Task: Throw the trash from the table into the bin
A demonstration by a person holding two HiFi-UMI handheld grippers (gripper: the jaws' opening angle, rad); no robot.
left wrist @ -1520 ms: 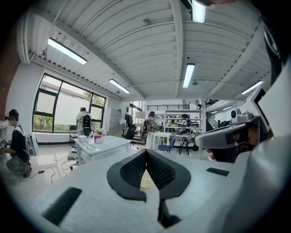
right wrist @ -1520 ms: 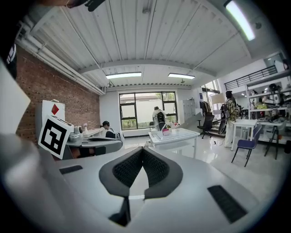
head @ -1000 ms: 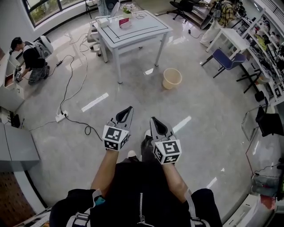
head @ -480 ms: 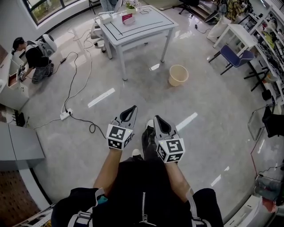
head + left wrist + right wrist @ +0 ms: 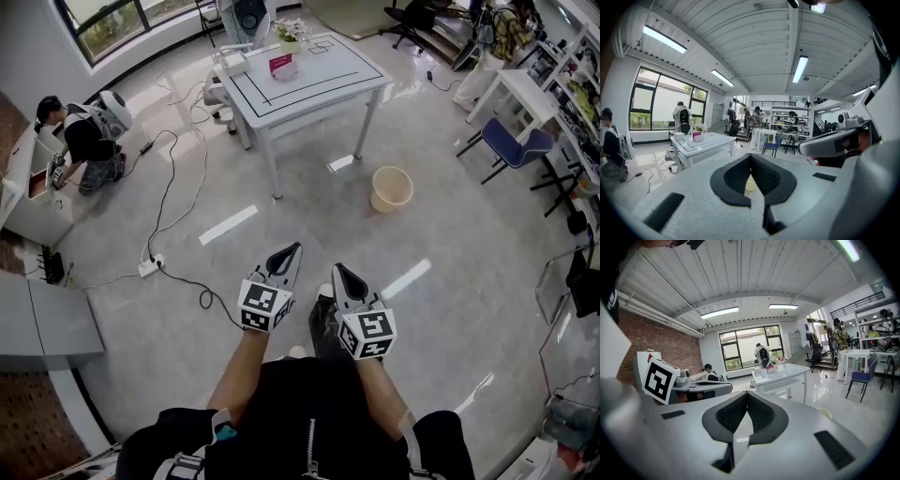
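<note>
You have walked closer: the white surface (image 5: 319, 75) and the bin (image 5: 392, 188) look bigger and sit lower in the head view than a moment ago. Your left gripper (image 5: 292, 250) has its fingers (image 5: 736, 176) pressed together with nothing between them. Your right gripper (image 5: 339, 272) is the same, closed and empty. I think you hold them shut and low because there is nothing to grab yet.

The trash is far off at the back end of the surface. A small pink thing (image 5: 281, 64) and a white box (image 5: 232, 62) sit there beside a little plant (image 5: 289, 33). Which of them is trash I cannot tell from here.

The bin is a round, pale yellow bucket, likely plastic. It stands on the shiny grey floor (image 5: 450, 225) near a leg of the surface, well apart from your grippers. The fingers have black, bumpy pads, like rubber, good for holding slippery things.
</note>
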